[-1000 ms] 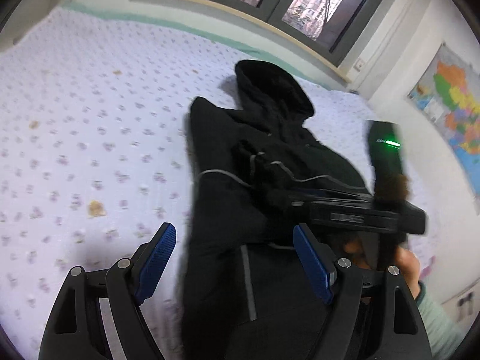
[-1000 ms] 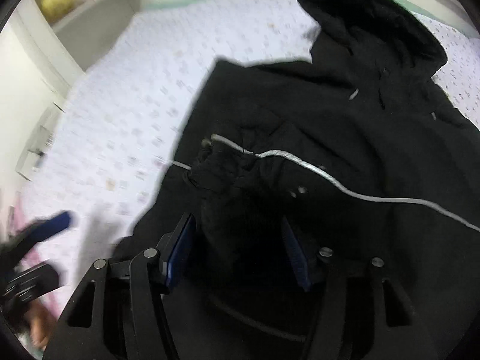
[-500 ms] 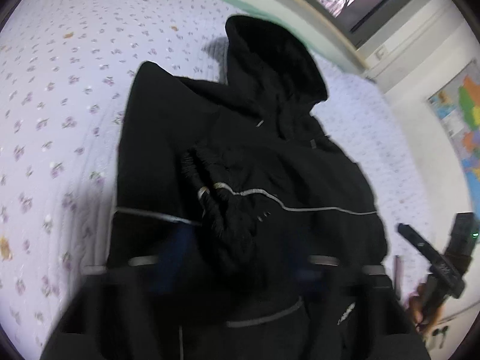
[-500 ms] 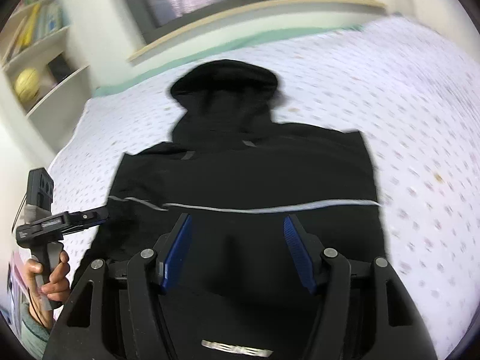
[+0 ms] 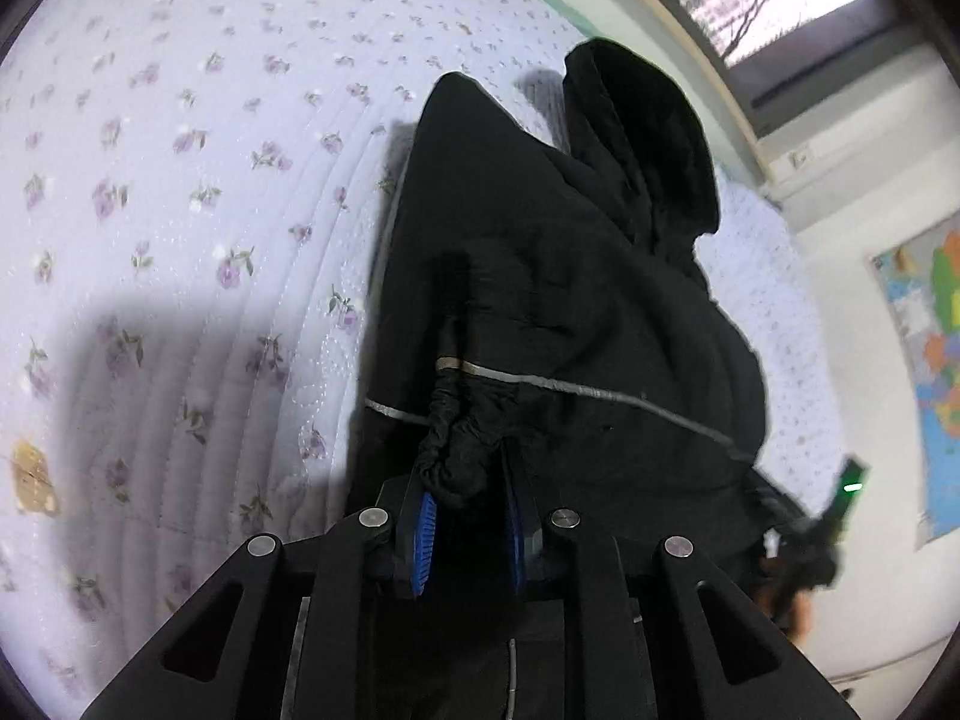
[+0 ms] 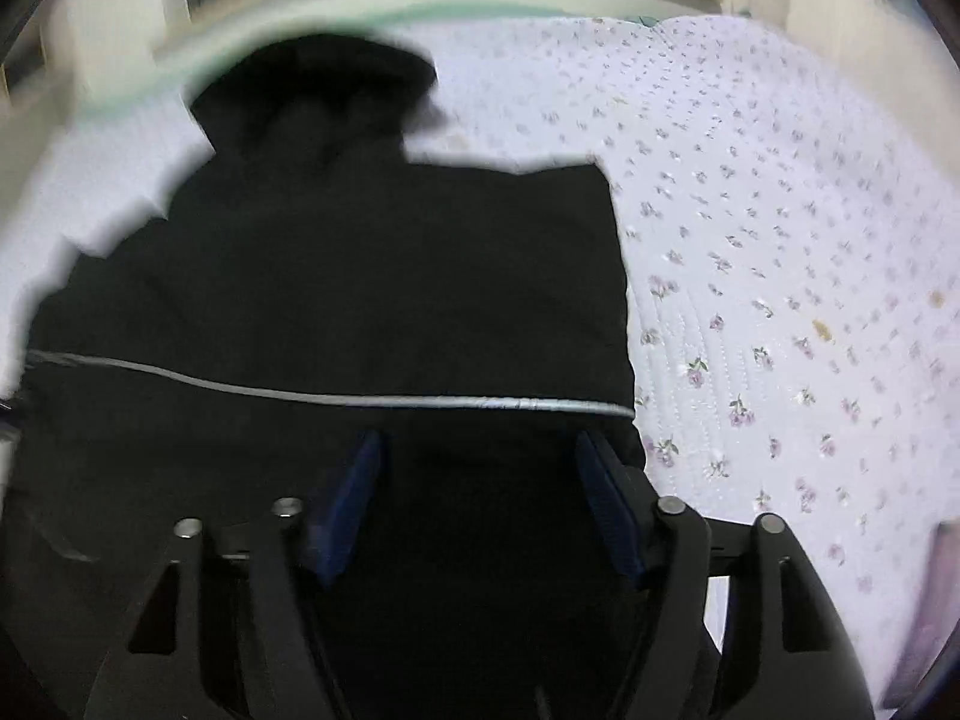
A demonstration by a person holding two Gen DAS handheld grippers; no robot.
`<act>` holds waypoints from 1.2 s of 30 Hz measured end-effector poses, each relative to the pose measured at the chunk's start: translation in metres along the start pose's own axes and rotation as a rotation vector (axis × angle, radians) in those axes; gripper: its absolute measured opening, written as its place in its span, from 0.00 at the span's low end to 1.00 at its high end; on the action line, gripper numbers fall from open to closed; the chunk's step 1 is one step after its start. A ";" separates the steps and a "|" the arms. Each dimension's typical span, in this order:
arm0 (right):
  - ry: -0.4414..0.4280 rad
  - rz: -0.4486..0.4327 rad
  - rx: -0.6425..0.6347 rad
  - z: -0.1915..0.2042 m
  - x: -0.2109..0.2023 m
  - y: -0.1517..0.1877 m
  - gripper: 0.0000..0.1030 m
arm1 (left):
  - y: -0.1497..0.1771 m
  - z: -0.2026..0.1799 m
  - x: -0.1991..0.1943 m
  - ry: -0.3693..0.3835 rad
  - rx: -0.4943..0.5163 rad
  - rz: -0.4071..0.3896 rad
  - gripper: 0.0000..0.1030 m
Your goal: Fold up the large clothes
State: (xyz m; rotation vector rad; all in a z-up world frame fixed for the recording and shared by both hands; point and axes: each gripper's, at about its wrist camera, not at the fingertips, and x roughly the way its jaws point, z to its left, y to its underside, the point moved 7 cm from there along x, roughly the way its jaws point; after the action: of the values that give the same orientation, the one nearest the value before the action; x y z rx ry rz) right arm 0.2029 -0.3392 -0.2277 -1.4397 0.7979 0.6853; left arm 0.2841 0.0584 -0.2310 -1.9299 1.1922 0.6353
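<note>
A black hooded jacket (image 5: 558, 276) with a thin grey reflective stripe lies on the floral bedspread (image 5: 180, 180), hood toward the window. My left gripper (image 5: 467, 531) is shut on a bunched sleeve cuff (image 5: 462, 456) of the jacket. In the right wrist view the jacket (image 6: 360, 276) lies flat, its sleeve folded across the body. My right gripper (image 6: 480, 498) is open over the jacket's lower part, near its right edge, holding nothing.
A window and sill run along the far side of the bed (image 6: 780, 240). A wall map (image 5: 924, 372) hangs at the right. The other hand-held gripper with a green light (image 5: 840, 498) shows at the right edge of the left wrist view.
My left gripper has closed on the sleeve cuff; it was open a second ago. My right gripper let go of the sleeve and moved to the jacket's right side.
</note>
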 end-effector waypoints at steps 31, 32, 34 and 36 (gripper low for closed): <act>-0.149 -0.108 -0.041 0.036 -0.067 -0.021 0.72 | 0.022 -0.125 -0.013 -0.242 0.387 -0.189 0.57; -0.123 -0.115 -0.066 0.034 -0.074 -0.017 0.72 | 0.023 -0.128 -0.016 -0.222 0.370 -0.193 0.57; -0.086 -0.108 -0.105 0.036 -0.075 -0.009 0.72 | 0.025 -0.126 -0.014 -0.188 0.324 -0.174 0.57; -0.075 -0.069 -0.138 0.031 -0.065 0.008 0.72 | 0.029 -0.105 0.007 -0.200 0.250 -0.110 0.57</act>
State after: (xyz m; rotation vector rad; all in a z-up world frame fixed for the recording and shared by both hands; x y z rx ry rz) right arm 0.1606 -0.3036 -0.1808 -1.5496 0.6496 0.7491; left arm 0.2626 -0.0385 -0.1848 -1.6678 0.9834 0.5764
